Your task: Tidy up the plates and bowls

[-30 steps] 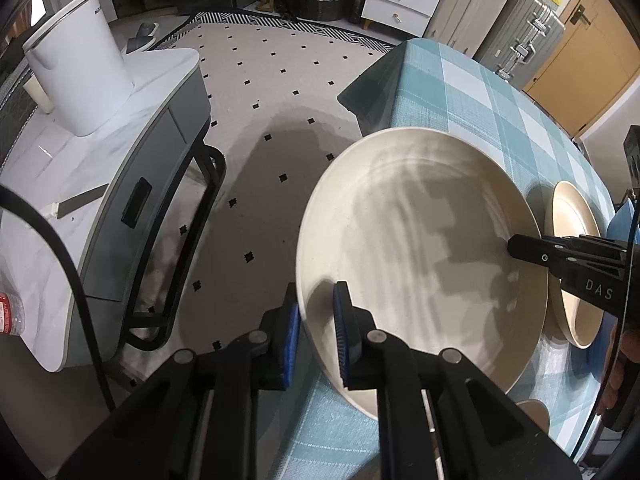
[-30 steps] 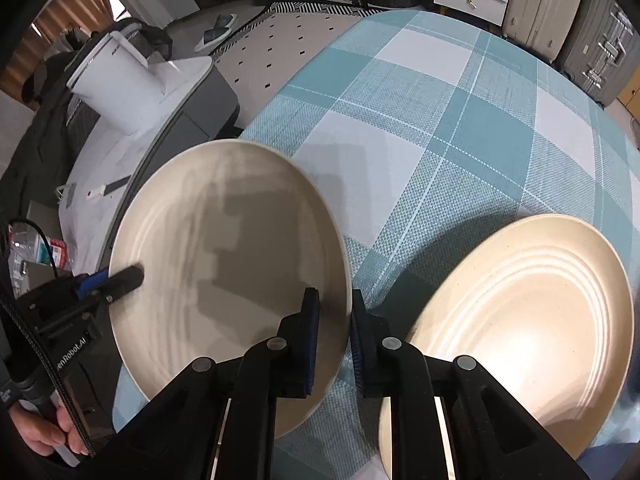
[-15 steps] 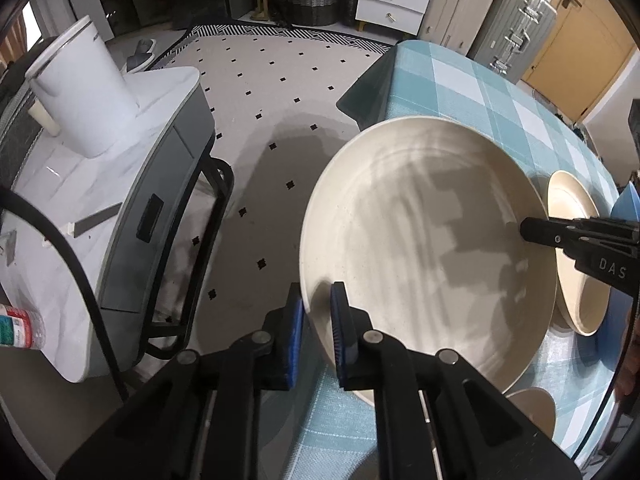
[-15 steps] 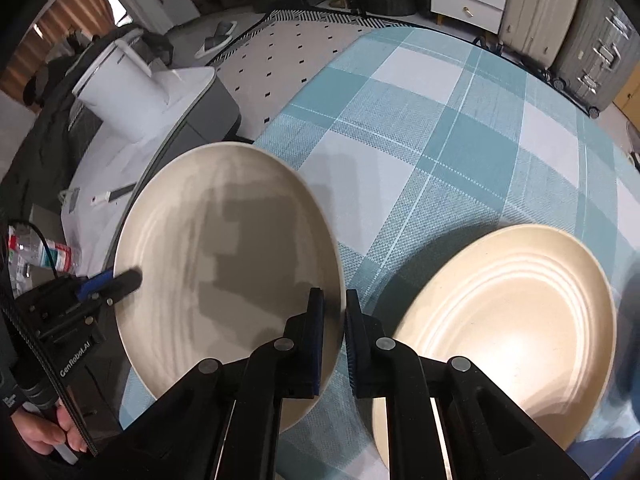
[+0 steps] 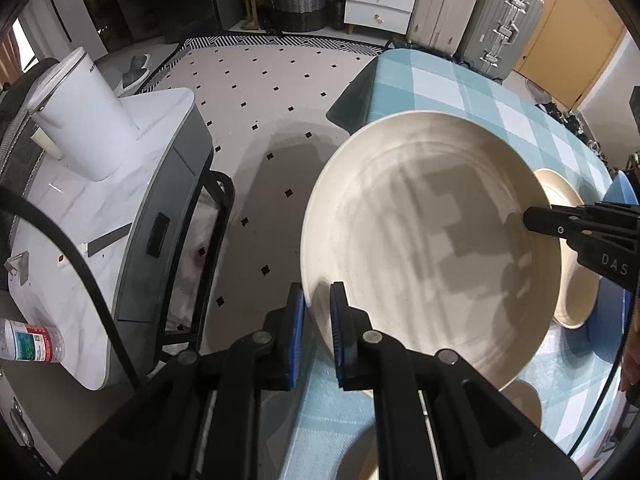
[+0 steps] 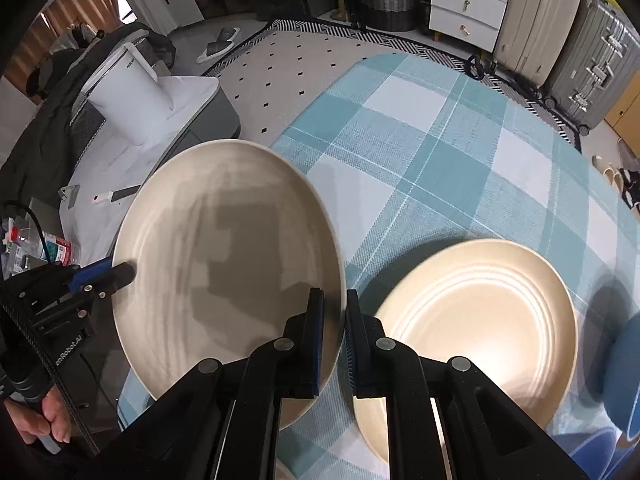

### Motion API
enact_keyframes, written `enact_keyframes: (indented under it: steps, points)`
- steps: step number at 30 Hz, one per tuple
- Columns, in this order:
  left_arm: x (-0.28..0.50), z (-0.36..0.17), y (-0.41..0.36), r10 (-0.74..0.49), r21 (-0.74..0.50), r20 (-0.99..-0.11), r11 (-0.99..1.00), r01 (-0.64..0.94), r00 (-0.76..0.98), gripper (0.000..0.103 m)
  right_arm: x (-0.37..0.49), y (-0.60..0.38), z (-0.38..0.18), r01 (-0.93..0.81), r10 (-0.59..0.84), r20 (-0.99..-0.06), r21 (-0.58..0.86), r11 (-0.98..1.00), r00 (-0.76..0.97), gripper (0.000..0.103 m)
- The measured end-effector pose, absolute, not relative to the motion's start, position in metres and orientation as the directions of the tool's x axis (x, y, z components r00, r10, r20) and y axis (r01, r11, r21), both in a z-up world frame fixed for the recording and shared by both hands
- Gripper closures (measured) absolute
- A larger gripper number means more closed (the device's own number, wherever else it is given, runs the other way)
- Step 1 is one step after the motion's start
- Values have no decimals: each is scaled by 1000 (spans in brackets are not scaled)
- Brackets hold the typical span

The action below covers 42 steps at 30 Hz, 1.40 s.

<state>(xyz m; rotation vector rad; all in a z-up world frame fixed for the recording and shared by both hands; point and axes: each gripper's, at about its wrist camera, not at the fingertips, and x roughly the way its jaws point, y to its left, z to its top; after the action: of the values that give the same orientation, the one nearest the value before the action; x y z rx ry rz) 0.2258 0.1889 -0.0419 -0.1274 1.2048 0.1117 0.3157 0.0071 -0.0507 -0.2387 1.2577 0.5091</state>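
A large cream plate (image 5: 432, 248) (image 6: 228, 256) hangs above the left edge of the checked teal tablecloth (image 6: 420, 152), held by opposite rims. My left gripper (image 5: 318, 300) is shut on its near left rim, blue pads on both faces. My right gripper (image 6: 334, 304) is shut on the opposite rim, and its tip shows in the left wrist view as the right gripper (image 5: 536, 220). The left gripper (image 6: 116, 274) shows at the plate's far side in the right wrist view. A second cream plate (image 6: 476, 320) (image 5: 576, 280) lies flat on the cloth to the right.
A blue dish (image 6: 624, 368) sits at the right edge beyond the second plate. Left of the table stands a white marble-topped side table (image 5: 80, 240) bearing a white canister (image 5: 84, 120) and a bottle (image 5: 32, 346). Suitcases and a drawer unit line the far wall.
Both grippers have risen together with the large plate between them, so it now hangs higher over the table edge. The second plate has stayed in place.
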Motion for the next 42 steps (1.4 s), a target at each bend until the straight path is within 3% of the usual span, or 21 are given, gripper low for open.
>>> enact_keyframes:
  steps: [20, 42]
  points:
    - [165, -8, 163, 14, -35, -919, 993, -115, 394, 93, 241, -20, -10, -486, 246, -932, 91, 869, 265, 94]
    - [91, -19, 140, 13, -29, -924, 994, -103, 383, 93, 148, -52, -24, -437, 268, -926, 131, 890, 267, 94]
